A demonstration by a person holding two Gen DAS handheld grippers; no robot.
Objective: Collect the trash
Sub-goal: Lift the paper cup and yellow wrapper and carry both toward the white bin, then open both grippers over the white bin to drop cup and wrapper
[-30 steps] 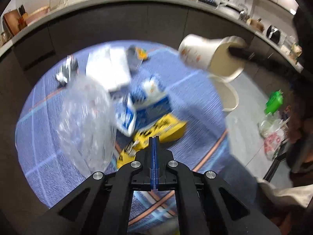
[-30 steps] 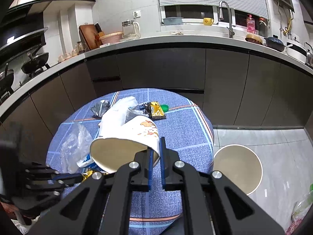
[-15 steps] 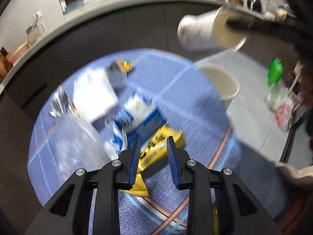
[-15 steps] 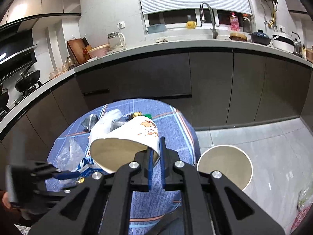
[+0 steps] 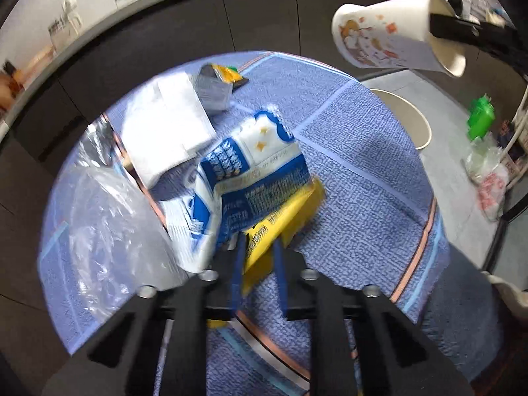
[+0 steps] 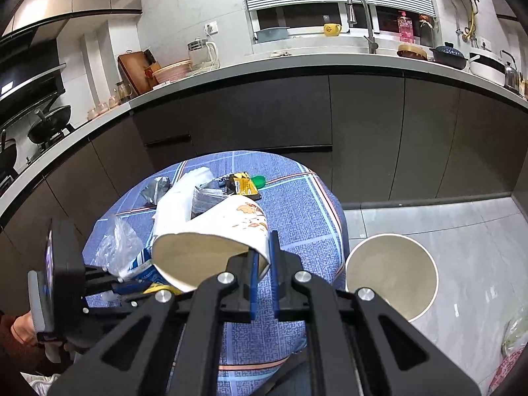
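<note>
the right gripper (image 6: 262,260) is held up off the table (image 6: 297,211), tilted down, its jaws pinched on the rim of a paper cup (image 6: 211,241) lying on its side with the mouth toward the camera. in the left view the cup (image 5: 392,36) hangs in the air above the bin (image 5: 417,128). the bin (image 6: 391,274) stands on the floor just beside the table. the left gripper (image 5: 259,257) reaches low over the table (image 5: 363,198), jaws apart, a yellow wrapper (image 5: 283,224) lying between them; whether the pads touch it cannot be told. a blue-white packet (image 5: 250,178) lies over the wrapper, with a clear bag (image 5: 102,231) to its left.
</note>
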